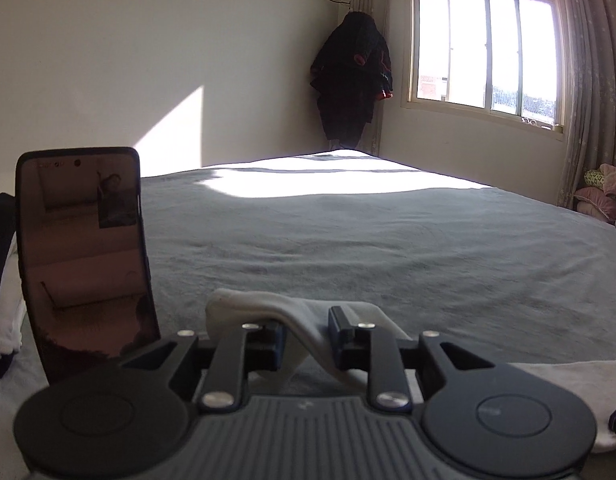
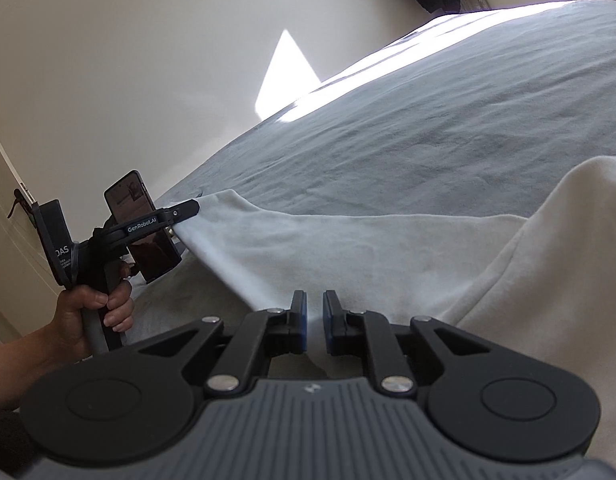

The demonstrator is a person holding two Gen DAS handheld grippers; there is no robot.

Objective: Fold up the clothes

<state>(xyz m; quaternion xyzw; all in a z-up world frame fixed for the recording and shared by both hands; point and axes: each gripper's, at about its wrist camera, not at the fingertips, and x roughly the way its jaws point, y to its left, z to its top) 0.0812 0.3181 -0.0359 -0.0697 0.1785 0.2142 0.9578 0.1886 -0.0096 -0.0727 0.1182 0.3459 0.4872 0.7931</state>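
Right gripper point(image 2: 315, 320) jaws pinched on edge of white garment point(image 2: 347, 256), left gripper point(image 2: 194, 207) clamping the far corner, cloth stretched taut between them above grey bedsheet point(image 2: 427, 128), phone point(image 2: 142, 226) mounted beside left gripper, left hand point(image 2: 94, 312) on its handle.

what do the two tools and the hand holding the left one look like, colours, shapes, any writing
Both tools are matte black with a ribbed grey body, two round black discs and silver rivets on the linkage arms. The right tool has blue pads on its fingers. The left tool carries white "GenRobot.AI" lettering on its arm, a phone mounted on it and a black box marked "DAS". The left hand is bare, gripping a black handle.
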